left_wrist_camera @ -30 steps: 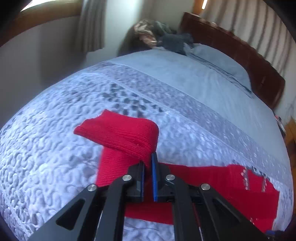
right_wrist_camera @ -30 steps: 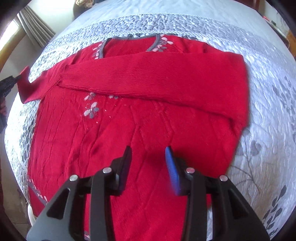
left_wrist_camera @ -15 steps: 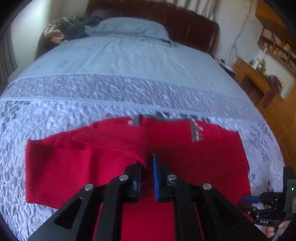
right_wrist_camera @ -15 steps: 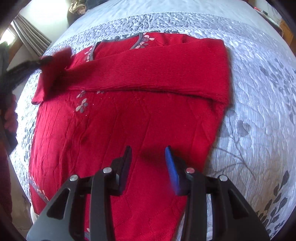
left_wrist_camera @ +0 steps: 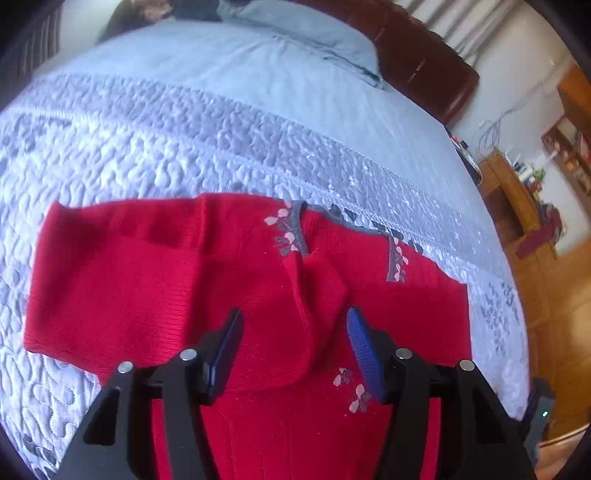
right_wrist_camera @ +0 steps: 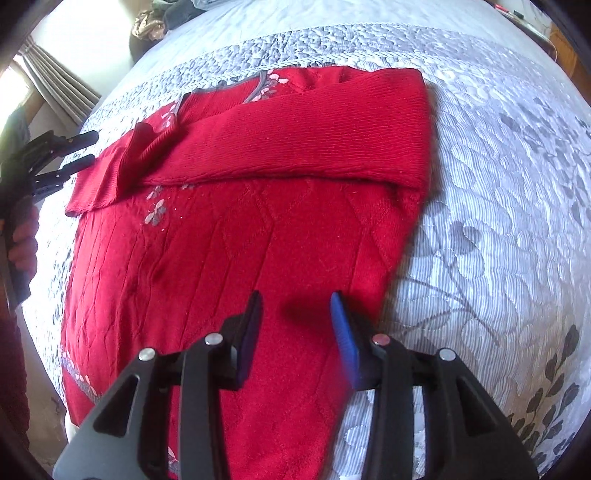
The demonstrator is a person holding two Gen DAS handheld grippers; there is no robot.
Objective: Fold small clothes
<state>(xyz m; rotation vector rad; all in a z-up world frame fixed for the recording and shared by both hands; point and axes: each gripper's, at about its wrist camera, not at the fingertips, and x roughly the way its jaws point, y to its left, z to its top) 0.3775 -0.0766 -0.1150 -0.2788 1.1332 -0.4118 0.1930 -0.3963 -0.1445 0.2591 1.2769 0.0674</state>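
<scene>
Red knitted sweater [right_wrist_camera: 236,258] with grey neckline trim and small flower motifs, lying flat on the grey-white quilted bedspread [right_wrist_camera: 498,184]; both sleeves lie folded across the chest, the second cuff [left_wrist_camera: 314,314] at lower centre of the left view. Left gripper [left_wrist_camera: 293,334]: jaws have just been opening, cuff lying loose between them. Right gripper [right_wrist_camera: 295,321]: partly open, empty, above the hem side. Advice: lift clear without snagging the cuff, then fold hem to neckline.

The red sweater [right_wrist_camera: 229,258] runs off the bottom edge in both wrist views, its hem unseen, the right claw [right_wrist_camera: 295,332] hides the cloth beneath its arms, and the heap [right_wrist_camera: 147,24] at the bed's [right_wrist_camera: 498,184] far end is too small to identify.
</scene>
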